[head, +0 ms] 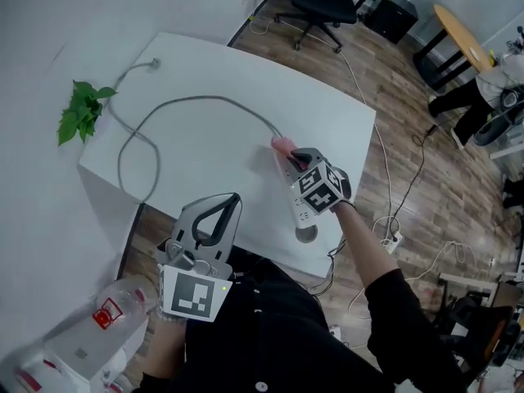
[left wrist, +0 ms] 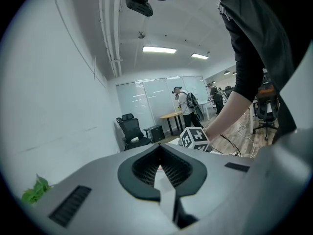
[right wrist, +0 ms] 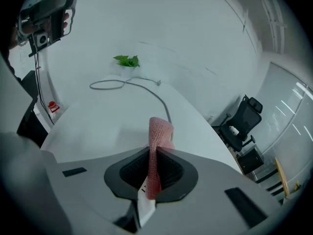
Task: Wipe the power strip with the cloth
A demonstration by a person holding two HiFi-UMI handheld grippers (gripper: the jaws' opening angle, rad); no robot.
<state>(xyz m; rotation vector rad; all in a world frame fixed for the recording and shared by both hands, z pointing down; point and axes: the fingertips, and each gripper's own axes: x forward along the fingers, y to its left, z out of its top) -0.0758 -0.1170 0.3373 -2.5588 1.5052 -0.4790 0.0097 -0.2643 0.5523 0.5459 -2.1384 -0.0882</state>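
On the white table [head: 205, 64], the power strip [head: 302, 213] lies toward 4 o'clock from the table's centre, close to the near edge. Its grey cable [head: 188, 99] loops away toward 10 o'clock, near the potted plant [head: 82, 111]. The right gripper [head: 296, 160] sits over the strip, and its jaws are clamped on a pink knitted cloth [right wrist: 159, 131]. The cloth's free end pokes out toward 11 o'clock, right at the end of the strip where the cable enters. The left gripper [head: 228, 205] hangs at 6 o'clock, over the table's near edge, with its jaws pressed together on nothing, well apart from the strip.

The cloth is in hand and has been brought to the strip, so the wiping looks under way or just starting at the cable end. No view shows how much of the strip has been covered. The stretch running toward 5 o'clock, partly hidden under the gripper, probably remains to be wiped.
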